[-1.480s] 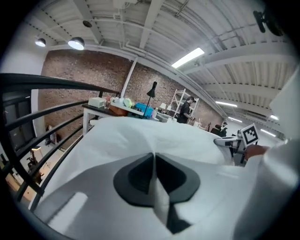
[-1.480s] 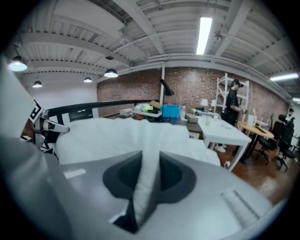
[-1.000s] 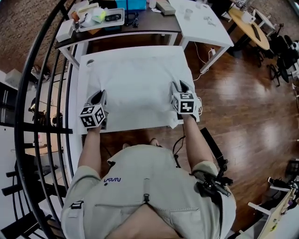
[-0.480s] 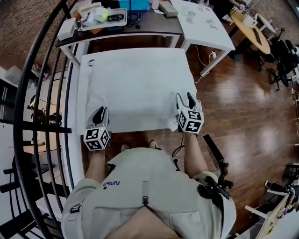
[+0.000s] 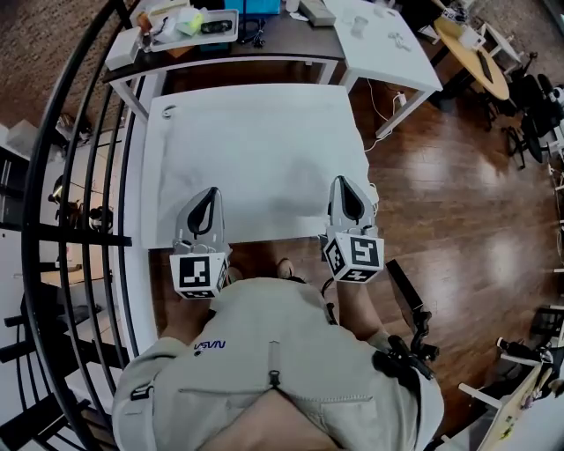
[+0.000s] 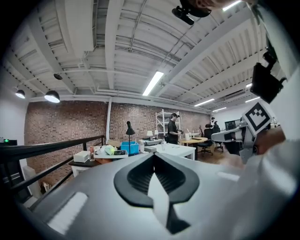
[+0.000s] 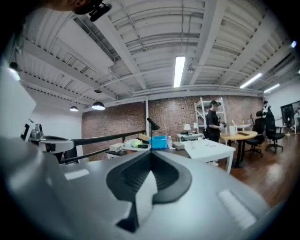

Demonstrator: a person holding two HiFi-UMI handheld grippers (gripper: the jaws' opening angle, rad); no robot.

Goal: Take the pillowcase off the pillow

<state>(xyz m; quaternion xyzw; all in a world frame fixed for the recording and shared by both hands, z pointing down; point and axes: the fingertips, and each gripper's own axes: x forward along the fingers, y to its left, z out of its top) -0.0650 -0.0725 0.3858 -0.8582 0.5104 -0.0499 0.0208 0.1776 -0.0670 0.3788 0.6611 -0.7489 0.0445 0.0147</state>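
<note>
A white pillow in its white pillowcase [image 5: 256, 158] lies flat on the white table [image 5: 152, 176]. My left gripper [image 5: 210, 195] hangs over the pillow's near left edge and my right gripper [image 5: 346, 185] over its near right corner, both lifted off the table and pointing level. Their jaws have just closed. In the left gripper view the left gripper [image 6: 153, 157] is shut with a strip of white cloth [image 6: 158, 192] pinched between the pads. The right gripper [image 7: 151, 154] in its own view also pinches a white strip of cloth [image 7: 143, 194].
A black curved railing [image 5: 79, 176] runs along the left. Behind the table stand a dark desk with a tray [image 5: 203, 26] and a second white table [image 5: 388, 44]. Wooden floor [image 5: 458, 194] lies to the right. A person [image 6: 173, 129] stands far off.
Both grippers have risen and drawn back toward the near table edge. The right jaws stood apart half a second ago and are now together; the left jaws closed too.
</note>
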